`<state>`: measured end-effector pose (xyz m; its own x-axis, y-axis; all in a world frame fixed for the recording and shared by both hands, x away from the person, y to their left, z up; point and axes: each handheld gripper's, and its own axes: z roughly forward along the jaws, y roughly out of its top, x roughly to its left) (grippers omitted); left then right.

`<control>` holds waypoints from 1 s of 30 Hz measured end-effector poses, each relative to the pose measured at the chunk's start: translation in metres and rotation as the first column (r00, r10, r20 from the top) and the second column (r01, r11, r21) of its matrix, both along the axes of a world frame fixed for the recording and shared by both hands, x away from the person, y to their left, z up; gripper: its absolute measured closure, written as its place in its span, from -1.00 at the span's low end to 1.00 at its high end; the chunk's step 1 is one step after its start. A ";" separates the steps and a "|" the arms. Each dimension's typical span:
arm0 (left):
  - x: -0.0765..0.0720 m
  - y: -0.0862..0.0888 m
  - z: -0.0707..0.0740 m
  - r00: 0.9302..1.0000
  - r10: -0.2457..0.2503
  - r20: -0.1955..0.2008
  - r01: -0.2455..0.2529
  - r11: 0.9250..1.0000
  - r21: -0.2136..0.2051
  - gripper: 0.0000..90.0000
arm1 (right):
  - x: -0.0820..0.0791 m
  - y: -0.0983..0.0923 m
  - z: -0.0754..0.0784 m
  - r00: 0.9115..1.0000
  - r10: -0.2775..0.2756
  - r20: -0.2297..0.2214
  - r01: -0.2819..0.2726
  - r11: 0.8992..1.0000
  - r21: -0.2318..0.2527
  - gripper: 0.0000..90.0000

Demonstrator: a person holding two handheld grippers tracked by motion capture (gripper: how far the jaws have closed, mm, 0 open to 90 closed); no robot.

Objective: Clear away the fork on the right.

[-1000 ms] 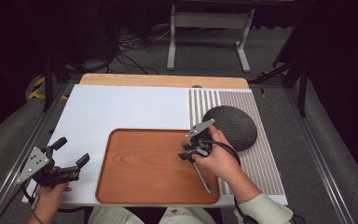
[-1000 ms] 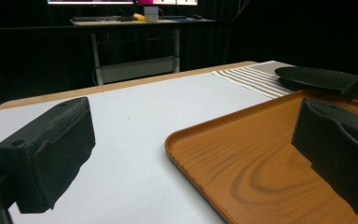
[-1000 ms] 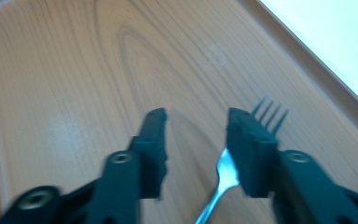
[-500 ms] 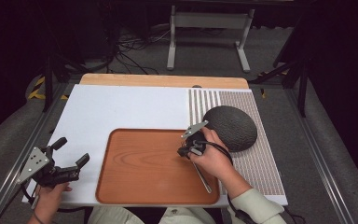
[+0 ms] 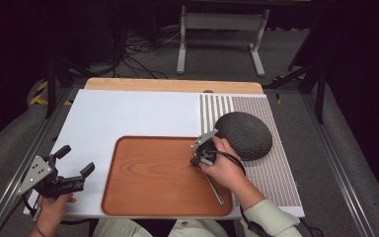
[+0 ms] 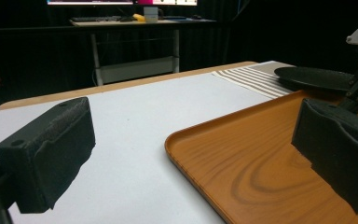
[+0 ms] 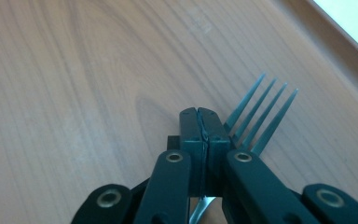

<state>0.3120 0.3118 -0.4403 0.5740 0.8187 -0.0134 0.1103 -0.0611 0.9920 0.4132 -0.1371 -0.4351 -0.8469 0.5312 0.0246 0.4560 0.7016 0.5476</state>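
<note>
A metal fork lies pinched at its neck in my right gripper, which is shut on it, with the tines pointing away just above the wooden tray. From above, the right gripper hovers over the tray's right half, and the fork's handle runs back under the hand. Off the tray's left side, my left gripper is held open and empty over the white table edge. Its own camera shows the left gripper with jaws wide apart, facing the tray.
A dark round plate rests on a striped placemat right of the tray. The plate also appears at the far right of the left gripper view. A white board covers the table's back left.
My right gripper has carried the fork slightly left and toward the near side, farther over the tray. The left gripper has stayed put.
</note>
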 end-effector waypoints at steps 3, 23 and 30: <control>0.000 0.000 0.000 1.000 0.000 0.001 0.000 1.000 0.000 -1.00 | 0.000 0.000 0.000 1.000 -0.002 0.002 0.002 1.000 -0.004 1.00; 0.000 0.000 0.000 1.000 -0.002 -0.001 0.002 1.000 0.003 -1.00 | 0.010 -0.021 0.002 0.996 -0.079 0.036 0.081 0.996 -0.043 1.00; 0.000 0.000 0.000 1.000 -0.002 0.001 0.002 1.000 0.003 -1.00 | 0.014 -0.030 0.003 0.993 -0.114 0.040 0.116 0.992 -0.053 0.99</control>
<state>0.3117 0.3117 -0.4402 0.5754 0.8178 -0.0105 0.1090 -0.0639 0.9920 0.4267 -0.1669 -0.4318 -0.7797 0.6250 -0.0376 0.5155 0.6750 0.5278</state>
